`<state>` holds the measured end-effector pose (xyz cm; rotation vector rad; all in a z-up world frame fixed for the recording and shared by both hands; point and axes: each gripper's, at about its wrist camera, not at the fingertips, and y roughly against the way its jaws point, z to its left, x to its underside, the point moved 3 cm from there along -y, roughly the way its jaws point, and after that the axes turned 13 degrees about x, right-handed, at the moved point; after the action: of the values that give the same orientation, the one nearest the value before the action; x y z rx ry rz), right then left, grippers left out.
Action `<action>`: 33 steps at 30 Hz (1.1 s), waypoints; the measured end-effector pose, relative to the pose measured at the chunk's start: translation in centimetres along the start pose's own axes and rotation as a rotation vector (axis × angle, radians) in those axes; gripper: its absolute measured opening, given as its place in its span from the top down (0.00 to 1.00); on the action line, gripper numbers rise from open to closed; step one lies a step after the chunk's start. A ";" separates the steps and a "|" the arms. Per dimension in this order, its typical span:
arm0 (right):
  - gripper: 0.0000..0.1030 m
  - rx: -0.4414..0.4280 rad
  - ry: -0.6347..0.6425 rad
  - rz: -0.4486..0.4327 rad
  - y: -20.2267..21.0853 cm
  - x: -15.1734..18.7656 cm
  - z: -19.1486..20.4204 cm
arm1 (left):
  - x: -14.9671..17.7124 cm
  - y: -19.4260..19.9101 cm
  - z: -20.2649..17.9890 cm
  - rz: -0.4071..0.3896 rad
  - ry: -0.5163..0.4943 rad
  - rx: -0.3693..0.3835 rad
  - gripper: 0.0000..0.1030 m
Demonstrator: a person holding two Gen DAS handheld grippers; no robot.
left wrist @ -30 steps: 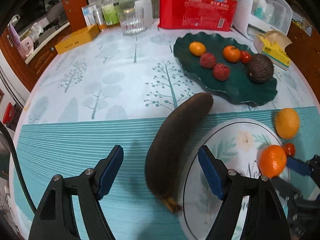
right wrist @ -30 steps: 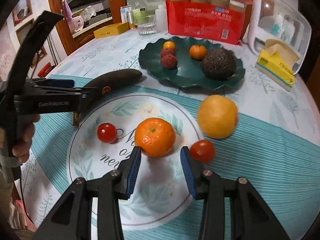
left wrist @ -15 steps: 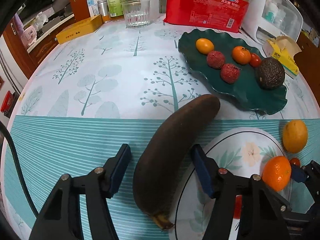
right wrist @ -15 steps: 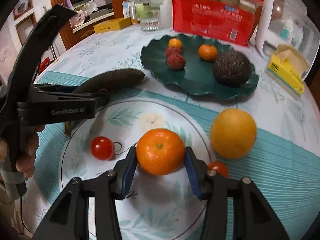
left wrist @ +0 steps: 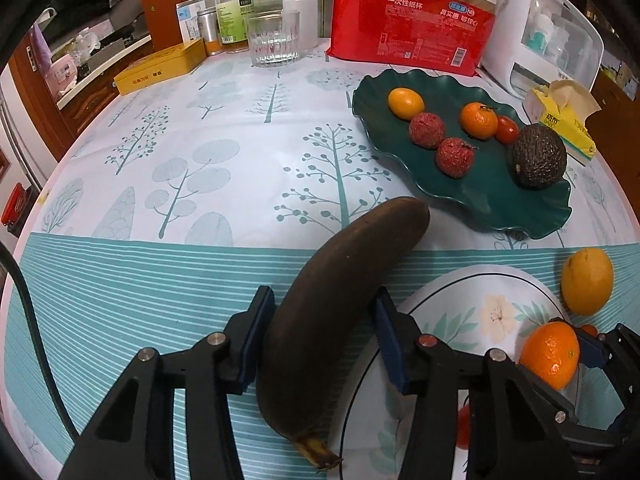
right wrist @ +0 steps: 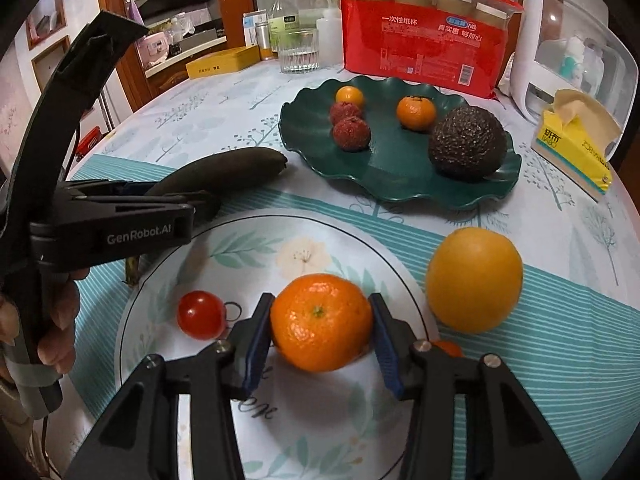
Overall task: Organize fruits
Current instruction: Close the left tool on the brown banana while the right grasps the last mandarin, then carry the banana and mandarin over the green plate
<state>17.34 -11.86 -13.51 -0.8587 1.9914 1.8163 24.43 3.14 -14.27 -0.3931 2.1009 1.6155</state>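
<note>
My left gripper [left wrist: 320,332] is shut on a dark brown banana [left wrist: 340,280] that lies on the tablecloth beside the white floral plate [left wrist: 460,312]. My right gripper [right wrist: 320,330] is shut on an orange mandarin [right wrist: 320,320] over the white plate [right wrist: 256,248]. A cherry tomato [right wrist: 200,314] lies on that plate. A large yellow-orange citrus [right wrist: 474,278] sits just right of the plate. The green leaf-shaped dish [right wrist: 396,168] behind holds two lychees, a kumquat, a mandarin and an avocado [right wrist: 466,142].
At the table's back stand a red pack of paper cups [right wrist: 428,52], a glass [right wrist: 298,56], bottles and a yellow box [right wrist: 222,62]. A white appliance [right wrist: 572,52] and a yellow tissue pack [right wrist: 576,140] are at the right.
Both grippers moved forward and closed: the left around the banana, the right around the mandarin on the plate.
</note>
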 end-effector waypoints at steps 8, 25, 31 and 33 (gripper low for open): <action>0.56 -0.004 -0.023 -0.013 1.1 0.5 -0.5 | 1.3 1.3 1.0 -0.031 0.075 0.074 0.70; 0.56 -0.027 -0.068 -0.097 7.5 -0.1 -2.6 | 1.1 11.4 -0.8 -0.166 0.048 0.126 0.70; 0.56 -0.065 -0.087 -0.135 11.6 -4.1 -4.8 | -3.1 17.5 -4.2 -0.226 -0.052 0.149 0.70; 0.56 -0.078 -0.100 -0.154 13.5 -6.8 -6.0 | -4.8 19.7 -5.3 -0.249 -0.082 0.145 0.70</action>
<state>15.25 -16.04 2.09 -0.8993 1.7543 1.8217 18.02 3.06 5.66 -0.5084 2.0034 1.3073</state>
